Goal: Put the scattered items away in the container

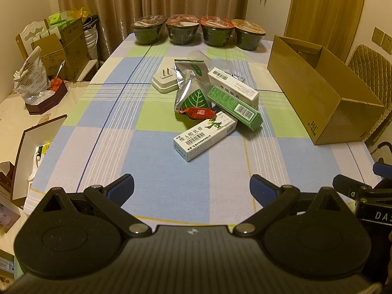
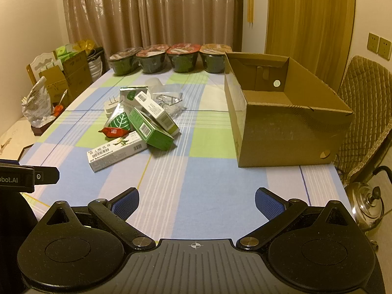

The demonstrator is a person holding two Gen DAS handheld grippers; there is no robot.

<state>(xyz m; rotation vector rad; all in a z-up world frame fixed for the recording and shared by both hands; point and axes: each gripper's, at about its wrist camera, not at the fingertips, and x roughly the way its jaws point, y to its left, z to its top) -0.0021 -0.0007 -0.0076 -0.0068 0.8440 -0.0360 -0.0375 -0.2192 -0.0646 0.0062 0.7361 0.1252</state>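
A heap of small items lies mid-table: a white ointment box (image 1: 204,136) (image 2: 116,154) nearest me, a red candy wrapper (image 1: 199,112) (image 2: 114,131), a green box (image 1: 236,107) (image 2: 149,128), a white-and-green box (image 1: 232,87) (image 2: 156,111), a silver leaf-print pouch (image 1: 192,85) (image 2: 120,120), a white plug adapter (image 1: 164,83) (image 2: 110,106) and a clear plastic bag (image 2: 169,98). An open cardboard box (image 1: 318,90) (image 2: 289,125) stands at the right with nothing visible inside. My left gripper (image 1: 192,191) and right gripper (image 2: 196,202) hover open over the near table edge, holding nothing.
Several instant noodle bowls (image 1: 198,31) (image 2: 169,58) line the far table edge. A side surface on the left carries a bag, cartons (image 1: 66,49) and a dark tray. A quilted chair (image 2: 362,112) and a steel kettle (image 2: 367,203) stand to the right.
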